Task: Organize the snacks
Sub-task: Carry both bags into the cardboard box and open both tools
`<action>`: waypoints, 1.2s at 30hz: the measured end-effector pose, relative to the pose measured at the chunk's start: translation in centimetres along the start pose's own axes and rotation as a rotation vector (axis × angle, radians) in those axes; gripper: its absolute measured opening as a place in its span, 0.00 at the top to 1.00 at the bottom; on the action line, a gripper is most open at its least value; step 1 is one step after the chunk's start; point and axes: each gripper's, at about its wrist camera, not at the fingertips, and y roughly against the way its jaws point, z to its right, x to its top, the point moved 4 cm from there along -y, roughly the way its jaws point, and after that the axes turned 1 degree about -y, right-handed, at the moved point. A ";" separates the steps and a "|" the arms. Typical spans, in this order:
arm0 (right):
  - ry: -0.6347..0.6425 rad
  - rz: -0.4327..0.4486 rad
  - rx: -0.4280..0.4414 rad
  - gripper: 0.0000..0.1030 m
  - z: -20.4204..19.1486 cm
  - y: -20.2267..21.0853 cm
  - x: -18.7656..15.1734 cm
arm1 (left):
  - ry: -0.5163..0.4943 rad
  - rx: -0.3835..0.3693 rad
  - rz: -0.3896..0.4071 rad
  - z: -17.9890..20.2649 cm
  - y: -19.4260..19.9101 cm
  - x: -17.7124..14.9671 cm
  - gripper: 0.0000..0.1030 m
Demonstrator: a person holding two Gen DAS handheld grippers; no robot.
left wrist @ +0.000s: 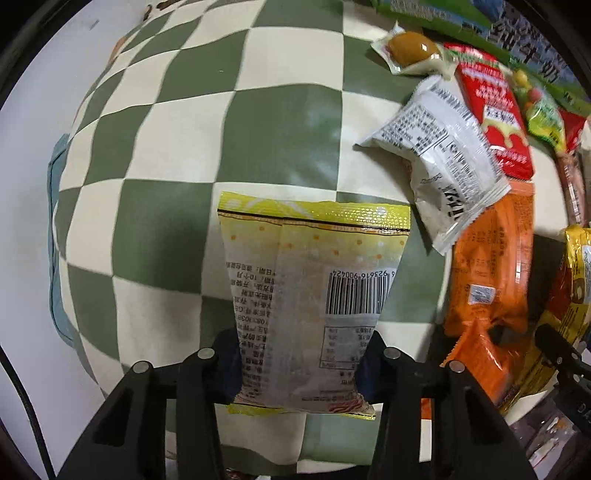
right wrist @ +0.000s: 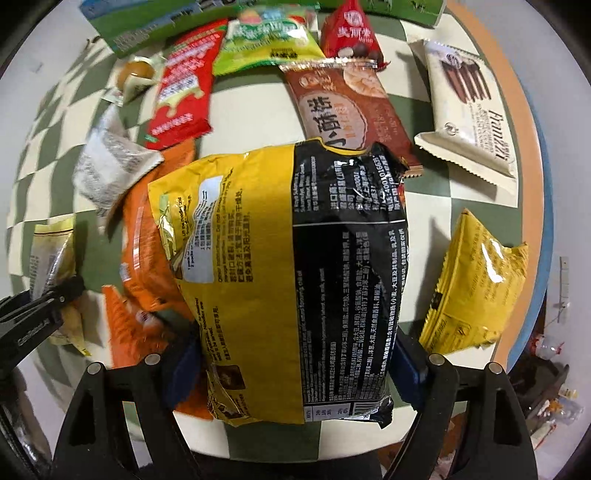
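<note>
My left gripper point(left wrist: 299, 362) is shut on a pale snack packet with yellow trim and a barcode point(left wrist: 306, 280), gripping it by its near end above the green-and-cream chequered cloth point(left wrist: 221, 129). The right wrist view shows that same packet point(right wrist: 51, 251) and the left gripper's black finger point(right wrist: 40, 306) at the far left. My right gripper point(right wrist: 295, 369) straddles the near end of a large yellow-and-black bag point(right wrist: 288, 240). Its blue pads stand right beside the bag's edges, and the bag shows no pinch. The bag lies partly on orange packets point(right wrist: 147, 251).
On the far side of the cloth lie a white packet point(left wrist: 443, 158), a red packet point(right wrist: 181, 96), a green candy bag point(right wrist: 269, 40), a red triangular packet point(right wrist: 347, 33), a brown biscuit packet point(right wrist: 347, 107), a cream wafer packet point(right wrist: 472, 110) and a small yellow packet point(right wrist: 469, 288). The round table's rim point(right wrist: 532, 147) curves on the right.
</note>
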 end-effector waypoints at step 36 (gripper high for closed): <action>0.031 0.135 0.163 0.15 5.5 16.7 41.8 | -0.015 -0.298 0.059 13.8 13.4 39.4 0.58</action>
